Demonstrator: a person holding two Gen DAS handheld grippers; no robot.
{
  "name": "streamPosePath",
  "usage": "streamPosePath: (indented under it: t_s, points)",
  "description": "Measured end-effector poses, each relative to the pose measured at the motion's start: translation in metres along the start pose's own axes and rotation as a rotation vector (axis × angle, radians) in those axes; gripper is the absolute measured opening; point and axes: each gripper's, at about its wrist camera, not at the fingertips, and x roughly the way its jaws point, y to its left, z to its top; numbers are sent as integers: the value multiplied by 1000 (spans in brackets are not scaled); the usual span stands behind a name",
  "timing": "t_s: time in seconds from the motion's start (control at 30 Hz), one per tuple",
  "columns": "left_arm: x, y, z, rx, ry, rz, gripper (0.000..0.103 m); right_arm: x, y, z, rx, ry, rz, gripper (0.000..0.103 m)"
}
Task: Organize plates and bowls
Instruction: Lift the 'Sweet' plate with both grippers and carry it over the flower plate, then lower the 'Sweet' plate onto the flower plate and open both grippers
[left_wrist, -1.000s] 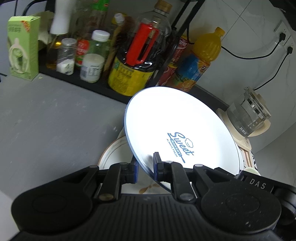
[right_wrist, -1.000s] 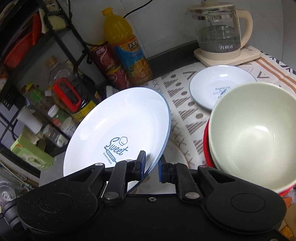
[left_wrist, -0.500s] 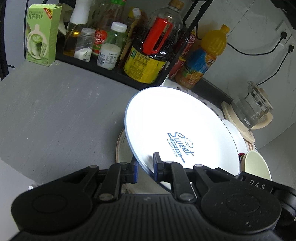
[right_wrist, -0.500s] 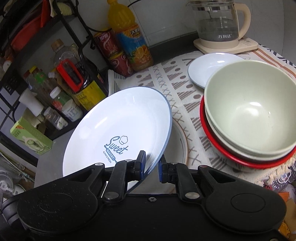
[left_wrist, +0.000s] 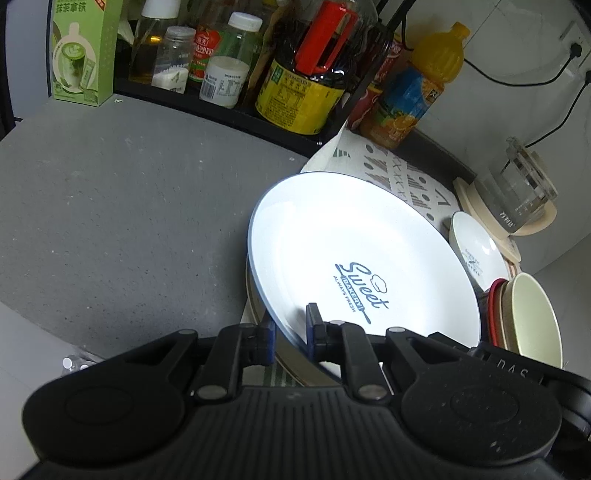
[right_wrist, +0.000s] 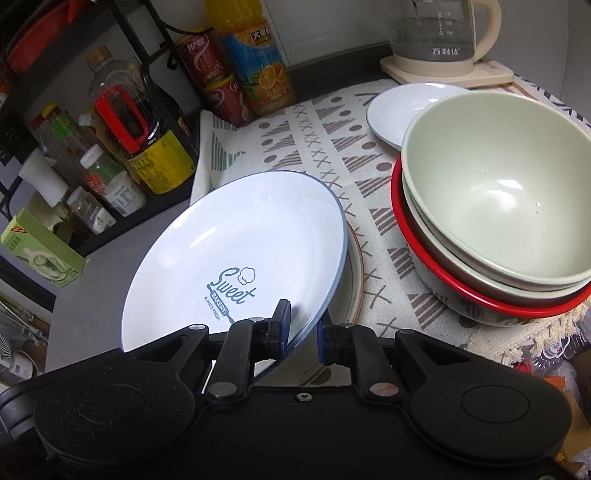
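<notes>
A large white "Sweet Bakery" plate (left_wrist: 354, 251) with a blue rim is held tilted by both grippers. My left gripper (left_wrist: 290, 336) is shut on its near rim. My right gripper (right_wrist: 302, 332) is shut on the rim of the same plate (right_wrist: 236, 258). A cream plate with a brown rim (right_wrist: 354, 273) lies right under it on the patterned cloth (right_wrist: 325, 147), also seen in the left wrist view (left_wrist: 291, 363). A stack of bowls, pale green (right_wrist: 495, 192) on a red-rimmed one (right_wrist: 436, 280), stands to the right. A small white plate (right_wrist: 391, 107) lies behind them.
A shelf with bottles and jars (left_wrist: 288, 74) runs along the back left. An orange juice bottle (right_wrist: 258, 62) and red cans (right_wrist: 214, 74) stand at the back. A glass kettle (right_wrist: 443, 37) stands at the back right. A green carton (left_wrist: 83, 51) sits on the grey counter (left_wrist: 110, 203).
The held plate has moved down and toward me, over the cream plate. The bowls and the small plate have not moved on the cloth.
</notes>
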Motion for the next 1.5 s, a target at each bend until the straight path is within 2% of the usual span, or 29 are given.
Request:
streamPosePath:
  t_s: [0.53, 0.83, 1.23, 1.5]
  points:
    - [23, -8, 5, 61, 67, 18, 15, 8, -2, 1, 18, 19, -39, 14]
    - [19, -13, 7, 96, 95, 32, 16, 5, -2, 3, 24, 14, -38, 14]
    - [11, -15, 7, 98, 123, 20, 17, 1, -4, 1, 42, 10, -42, 13]
    - [8, -12, 12, 77, 180, 35, 18, 4, -5, 5, 50, 5, -51, 10]
